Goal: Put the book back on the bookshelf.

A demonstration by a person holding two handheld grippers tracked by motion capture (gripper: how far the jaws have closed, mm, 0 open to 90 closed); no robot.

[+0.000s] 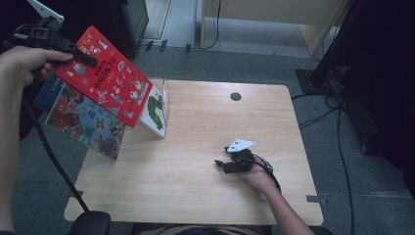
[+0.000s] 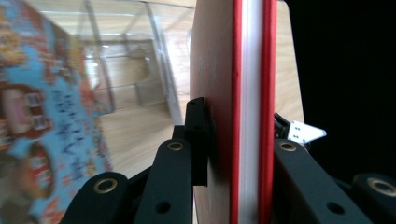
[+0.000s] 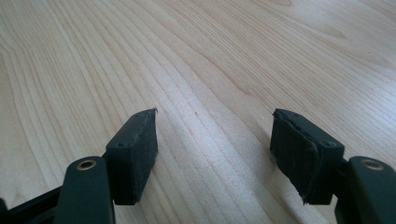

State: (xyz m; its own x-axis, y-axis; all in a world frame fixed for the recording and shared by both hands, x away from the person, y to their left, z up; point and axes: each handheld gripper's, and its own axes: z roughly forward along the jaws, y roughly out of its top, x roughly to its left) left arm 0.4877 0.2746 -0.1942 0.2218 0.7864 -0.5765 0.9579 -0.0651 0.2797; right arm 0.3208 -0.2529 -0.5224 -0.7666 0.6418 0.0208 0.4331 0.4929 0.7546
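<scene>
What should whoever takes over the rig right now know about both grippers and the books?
Left gripper: jaws shut on the red picture book, held in the air above the table's left edge.
Right gripper: jaws open, nothing between them, low over the wooden table.
Blue picture book and white caterpillar book lean at the clear stand.
Done: red book lifted.
Left: probably setting it down.

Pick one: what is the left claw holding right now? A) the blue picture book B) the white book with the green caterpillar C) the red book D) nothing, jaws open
C: in the left gripper view the left claw has its jaws clamped on the red book, one on each cover, and the high view shows that book lifted off the table.
</scene>
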